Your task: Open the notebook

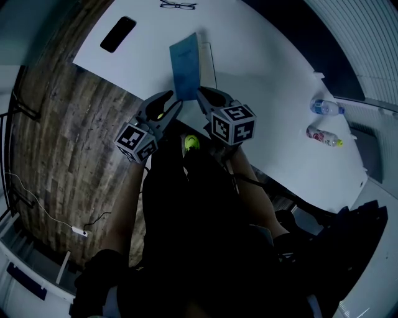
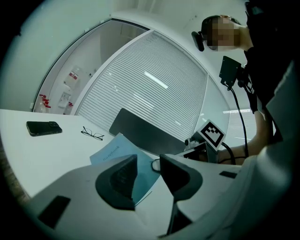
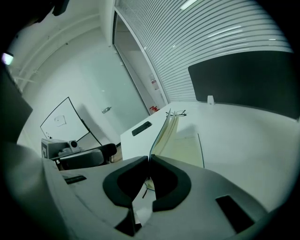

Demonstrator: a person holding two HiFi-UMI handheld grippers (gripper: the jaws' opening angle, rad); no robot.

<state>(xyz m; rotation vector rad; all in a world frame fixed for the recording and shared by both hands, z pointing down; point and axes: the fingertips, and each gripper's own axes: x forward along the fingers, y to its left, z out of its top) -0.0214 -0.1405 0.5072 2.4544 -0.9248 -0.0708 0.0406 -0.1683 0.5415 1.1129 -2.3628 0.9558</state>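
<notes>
Two grippers: both hover at the near edge of the white table (image 1: pixel 267 68), close together, at the near end of the notebook (image 1: pixel 185 62).
Right gripper (image 3: pixel 148 159): the jaws are pressed together on the near edge of the notebook's blue cover, with the thin cover pinched between the pads. In the head view, this gripper (image 1: pixel 202 94) reaches the notebook from the right.
Left gripper (image 2: pixel 149 164): the jaws stand apart and clamp nothing. The blue cover shows in the gap beyond them. In the head view, it (image 1: pixel 171 102) sits just left of the right gripper.
Notebook (image 3: pixel 180 145): it rests on the table just ahead of the jaws. The cover is lifted to stand about upright on the left. A few cream pages fan up beside it, and a ruled page lies flat on the right. From the left gripper view, the outer face of the cover (image 2: pixel 115 152) shows as a tilted blue sheet.
Phone (image 1: pixel 118 34): dark and lying flat near the far left corner of the table, well apart from the notebook.
Glasses (image 1: pixel 178 5): they lie on the table beyond the notebook's far end.
Two bottles: one clear (image 1: pixel 326 107) and one with a red label (image 1: pixel 323 136) lie on their sides near each other, far to the right.
Floor (image 1: pixel 68 124): wood planks left of the table.
</notes>
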